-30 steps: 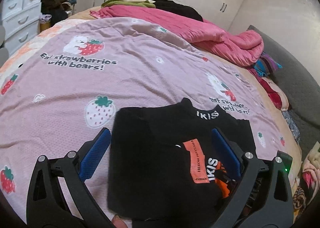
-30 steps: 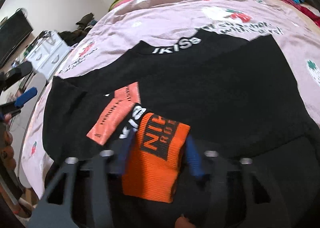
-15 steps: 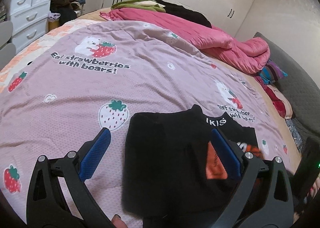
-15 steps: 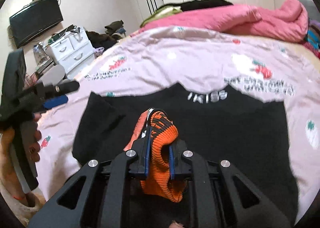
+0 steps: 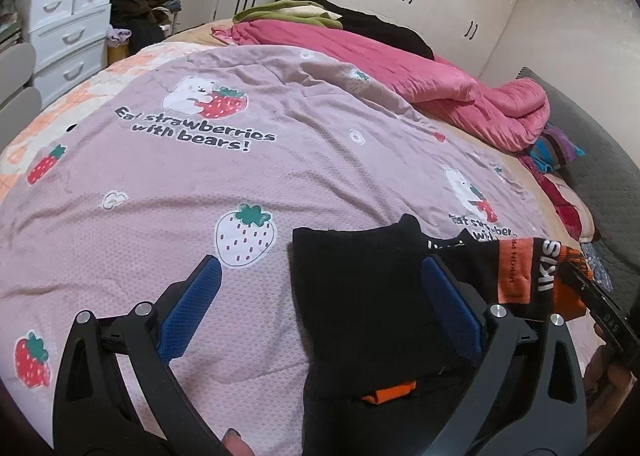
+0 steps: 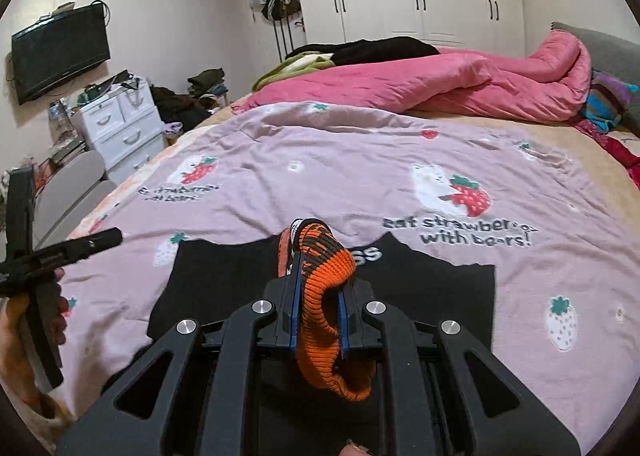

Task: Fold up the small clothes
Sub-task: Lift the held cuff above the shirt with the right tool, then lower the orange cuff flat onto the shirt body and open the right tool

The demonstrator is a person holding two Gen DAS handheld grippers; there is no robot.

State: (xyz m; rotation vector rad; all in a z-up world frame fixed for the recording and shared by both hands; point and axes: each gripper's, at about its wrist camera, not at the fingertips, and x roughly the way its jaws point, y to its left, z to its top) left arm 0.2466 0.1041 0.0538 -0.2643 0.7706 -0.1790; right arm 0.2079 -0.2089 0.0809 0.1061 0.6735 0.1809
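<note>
Orange ribbed cuff (image 6: 320, 316) of a black sweater (image 6: 432, 296) sits pinched between the blue pads of the right gripper (image 6: 319, 296), whose jaws have just been closing onto it; the cuff bulges up past the fingertips and hangs in a loop below them. The sweater itself lies spread on the pink strawberry blanket (image 6: 340, 176), near the bed's near edge, its white-lettered collar pointing toward the far side where a rumpled pink quilt (image 6: 440, 84) is heaped. In the left wrist view the sleeve rises off the sweater toward the right, showing an orange label and white letters. The left gripper (image 5: 316, 296) hovers over the sweater's left edge with its jaws wide apart, nothing pressed between the pads: one pad over bare blanket, the other over black cloth.
</note>
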